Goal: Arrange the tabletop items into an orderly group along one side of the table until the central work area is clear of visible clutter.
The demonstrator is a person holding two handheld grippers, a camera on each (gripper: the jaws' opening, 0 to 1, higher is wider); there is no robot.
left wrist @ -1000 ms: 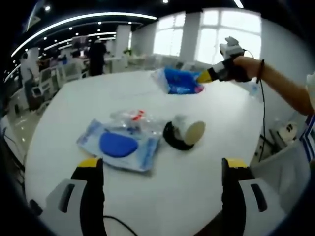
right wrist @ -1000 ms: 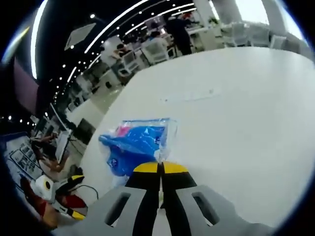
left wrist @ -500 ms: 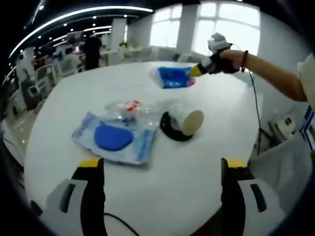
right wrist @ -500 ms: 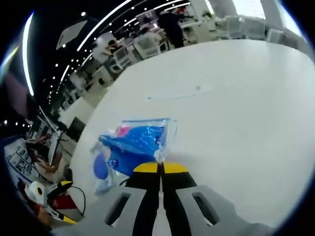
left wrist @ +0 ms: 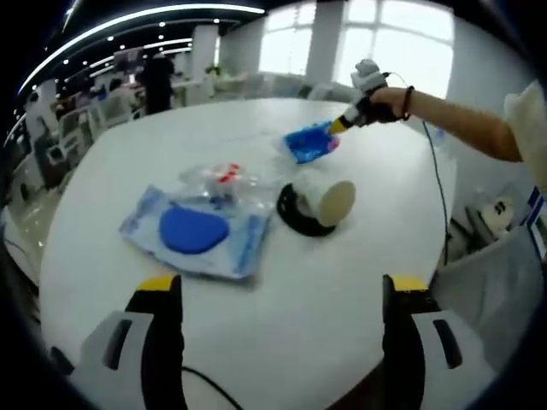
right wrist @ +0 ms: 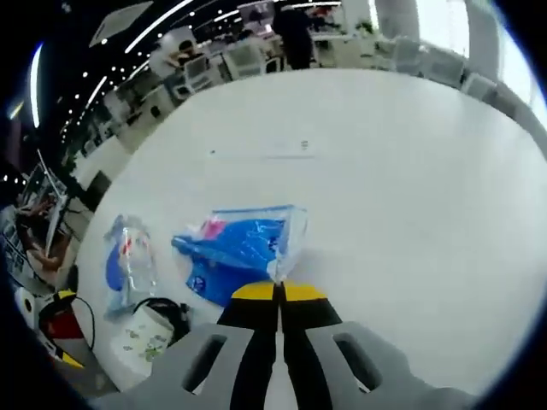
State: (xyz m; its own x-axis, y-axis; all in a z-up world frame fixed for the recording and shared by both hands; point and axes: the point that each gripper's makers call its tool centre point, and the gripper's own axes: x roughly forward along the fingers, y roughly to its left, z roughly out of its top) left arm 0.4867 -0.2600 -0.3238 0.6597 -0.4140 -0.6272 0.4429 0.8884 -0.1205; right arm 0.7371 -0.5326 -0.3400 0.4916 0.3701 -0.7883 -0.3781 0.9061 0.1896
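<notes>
My left gripper (left wrist: pixel 280 285) stands open low over the near part of the white table (left wrist: pixel 282 342), with nothing between its fingers. Ahead of it lies a flat clear packet with a blue disc (left wrist: pixel 192 235). A crumpled clear bag with red bits (left wrist: pixel 224 178) rests on the packet's far edge. A white cup (left wrist: pixel 329 198) lies on its side over a black ring (left wrist: pixel 293 220). Beyond the cup, my right gripper (left wrist: pixel 340 128) is shut on the edge of a blue packet (left wrist: pixel 308 145), held just above the table. In the right gripper view the jaws (right wrist: pixel 278 289) pinch the same blue packet (right wrist: pixel 239 248) by its clear corner.
The person's hand and forearm (left wrist: pixel 444 124) reach in from the right. The cup (right wrist: pixel 141 337), the black ring (right wrist: pixel 168 309) and the disc packet (right wrist: pixel 115 266) lie at the left. The table's far half (right wrist: pixel 385 171) is bare. Desks, chairs and people stand behind.
My right gripper has carried the blue packet nearer to the cup and the other bags. The left gripper has stayed open and barely moved.
</notes>
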